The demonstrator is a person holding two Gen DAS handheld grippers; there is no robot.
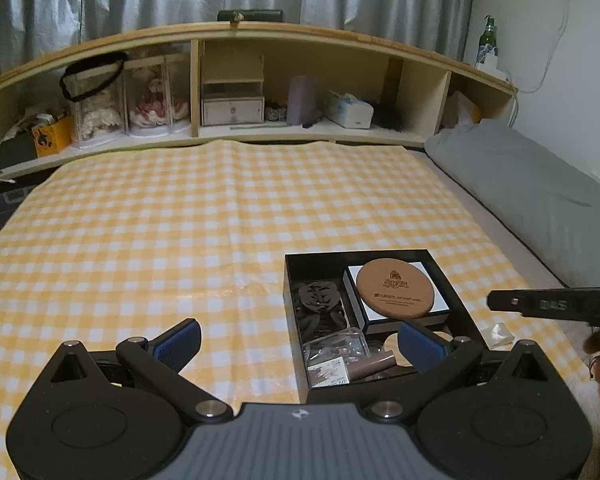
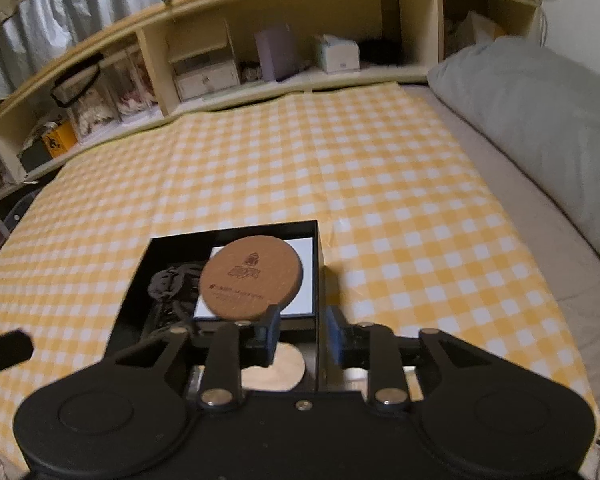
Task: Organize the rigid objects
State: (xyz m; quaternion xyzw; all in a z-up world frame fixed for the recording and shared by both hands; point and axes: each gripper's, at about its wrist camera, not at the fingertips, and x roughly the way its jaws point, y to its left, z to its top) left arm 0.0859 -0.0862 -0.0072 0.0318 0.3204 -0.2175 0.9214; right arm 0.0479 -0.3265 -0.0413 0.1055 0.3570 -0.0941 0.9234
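Most items are already sitting in the black box (image 1: pixel 452 300) ahead of your tools, the cork coaster (image 2: pixel 250 276) topmost, while you are holding the left tool (image 1: pixel 300 340) wide open and empty and the right tool (image 2: pixel 302 334) partly open, gripping nothing.

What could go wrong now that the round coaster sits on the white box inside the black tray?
1. The coaster overhangs the white box toward the right gripper; a brush could tip it off.
2. The right gripper's fingers straddle the black tray wall, so pulling away sideways may drag the tray.
3. The open left gripper hangs over the tray's near end and may snag the small packets.
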